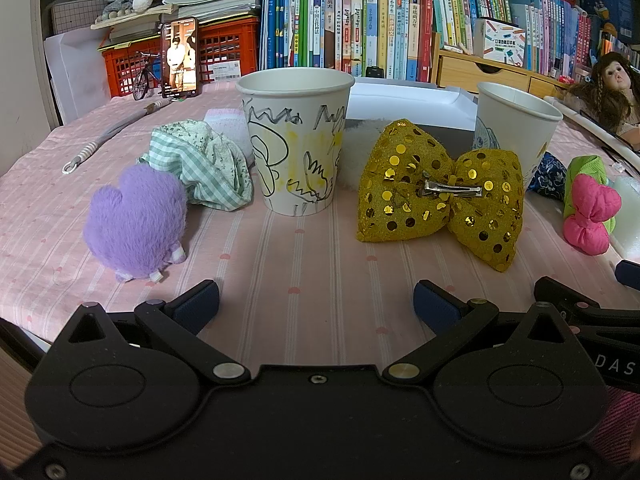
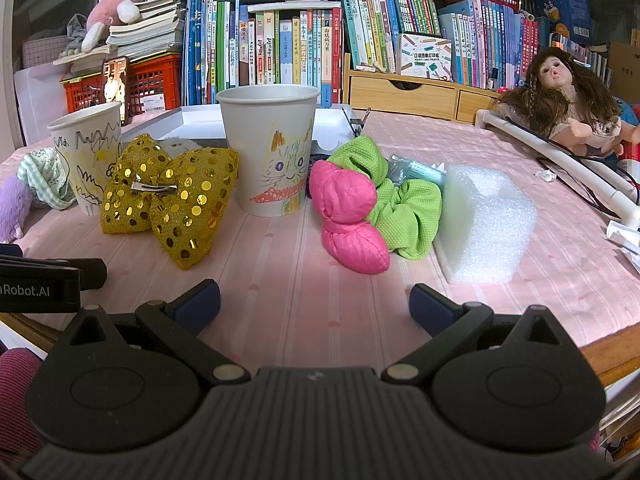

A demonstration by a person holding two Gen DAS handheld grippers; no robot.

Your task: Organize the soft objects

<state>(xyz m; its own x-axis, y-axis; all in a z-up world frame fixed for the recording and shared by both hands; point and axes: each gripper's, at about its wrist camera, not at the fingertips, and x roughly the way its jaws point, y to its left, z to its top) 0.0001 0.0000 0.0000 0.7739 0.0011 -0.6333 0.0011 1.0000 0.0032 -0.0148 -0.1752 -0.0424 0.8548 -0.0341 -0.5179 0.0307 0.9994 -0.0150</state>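
- Left gripper [image 1: 316, 304]: fingers spread wide, nothing held, hovering over the near edge of the pink striped tablecloth [image 1: 304, 248].
- Right gripper [image 2: 316, 304]: likewise spread and empty, low over the same near edge.
- Purple plush heart [image 1: 136, 220] is seen toward the left edge, touching a crumpled green gingham cloth [image 1: 204, 168] behind it.
- Scribbled paper cup [image 1: 294, 140] stands upright mid-surface, just right of the gingham cloth.
- Gold sequin bow [image 1: 440, 196], metal clip facing up, lies between that cup and the cat-drawing paper cup [image 2: 272, 148].
- Pink fabric bow [image 2: 348, 220] rests against a lime green scrunchie [image 2: 400, 216], just right of the cat cup.
- White foam block [image 2: 484, 224] touches the scrunchie's right side.
- A doll [image 2: 560, 92] lies at the far right corner; bookshelves [image 2: 320, 40] are behind the far edge.
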